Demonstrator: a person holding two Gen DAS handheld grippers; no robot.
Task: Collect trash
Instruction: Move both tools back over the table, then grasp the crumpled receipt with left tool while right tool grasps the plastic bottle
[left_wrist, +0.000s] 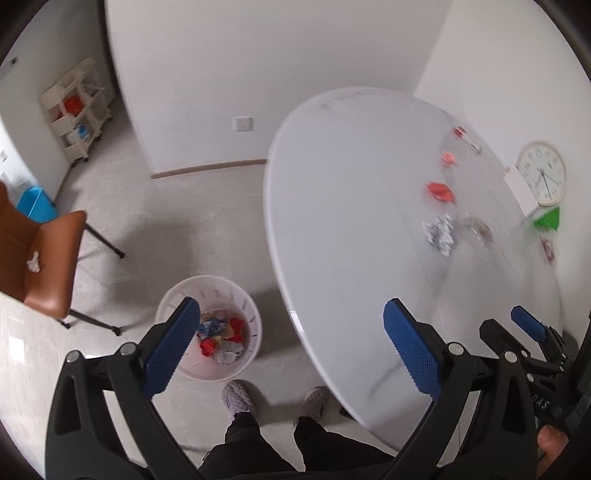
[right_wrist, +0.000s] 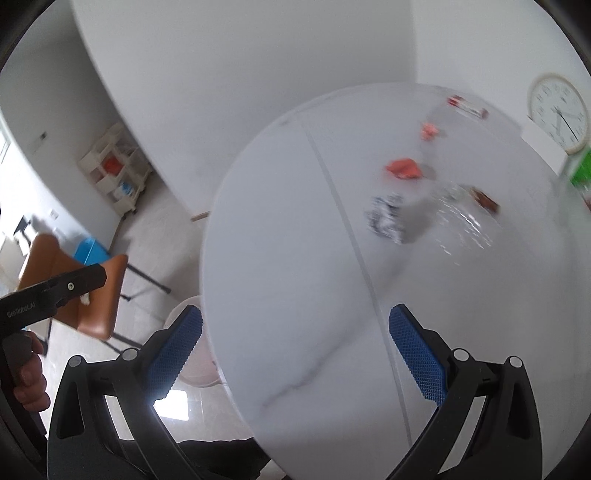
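Trash (left_wrist: 439, 234) remains on desk (left_wrist: 351, 221); bin (left_wrist: 210, 332) partly filled. My left claw (left_wrist: 291, 332) and right claw (right_wrist: 295, 339) spread, empty.

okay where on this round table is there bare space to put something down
The near and left half of the table, up to its edge above the bin, is bare. The far right is crowded: crumpled foil, red wrappers, clock.
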